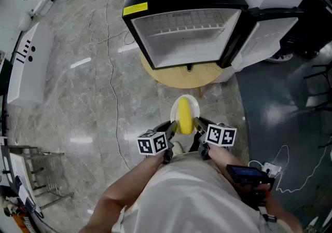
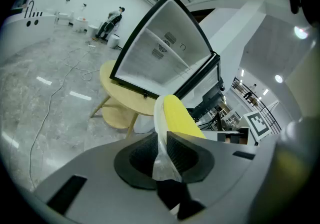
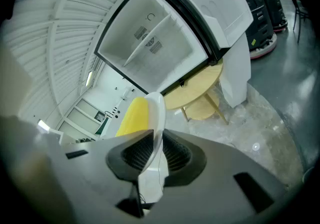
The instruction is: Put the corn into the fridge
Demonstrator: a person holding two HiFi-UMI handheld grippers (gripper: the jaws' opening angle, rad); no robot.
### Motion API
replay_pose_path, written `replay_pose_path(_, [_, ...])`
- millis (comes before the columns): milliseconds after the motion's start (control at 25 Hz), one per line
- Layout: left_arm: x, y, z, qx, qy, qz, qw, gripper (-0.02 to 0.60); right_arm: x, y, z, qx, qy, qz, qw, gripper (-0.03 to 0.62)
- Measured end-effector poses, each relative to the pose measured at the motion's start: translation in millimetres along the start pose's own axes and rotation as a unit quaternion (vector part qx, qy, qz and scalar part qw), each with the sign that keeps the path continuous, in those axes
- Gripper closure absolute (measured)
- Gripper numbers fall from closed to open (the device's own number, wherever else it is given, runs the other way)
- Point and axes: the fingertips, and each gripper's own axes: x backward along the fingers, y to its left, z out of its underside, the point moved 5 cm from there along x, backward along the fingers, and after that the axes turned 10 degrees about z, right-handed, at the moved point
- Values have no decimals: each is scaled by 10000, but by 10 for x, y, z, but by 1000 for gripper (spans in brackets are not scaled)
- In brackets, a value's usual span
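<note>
A yellow corn cob (image 1: 183,115) lies in a white dish (image 1: 192,104) held in the air in front of me. My left gripper (image 1: 173,127) is shut on the dish's left rim, and my right gripper (image 1: 197,126) is shut on its right rim. In the left gripper view the corn (image 2: 181,116) rises behind the pinched rim (image 2: 159,129) of the dish. In the right gripper view the corn (image 3: 133,116) shows left of the dish's rim (image 3: 156,116). The black fridge (image 1: 187,35) stands ahead on a round wooden table (image 1: 179,77), its door (image 1: 270,33) swung open to the right.
Inside the fridge is a white cavity with one shelf (image 1: 189,30). Cables (image 1: 110,71) trail over the grey floor at the left. A white cabinet (image 1: 28,66) stands far left. A power strip (image 1: 267,167) and cord lie at the lower right.
</note>
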Motion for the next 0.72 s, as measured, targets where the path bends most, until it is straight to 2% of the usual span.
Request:
replay_pose_path(240, [331, -112, 268, -88, 106, 270, 9995, 520, 314, 151, 360, 96, -100, 186, 9997, 531])
replay_pose_path(480, [395, -89, 108, -266, -87, 327, 9991, 520, 261, 296, 249, 344, -333, 237, 9986, 531])
replay_pose_path(720, [326, -162, 255, -341, 31, 453, 9984, 520, 422, 199, 346, 299, -430, 426, 9977, 531])
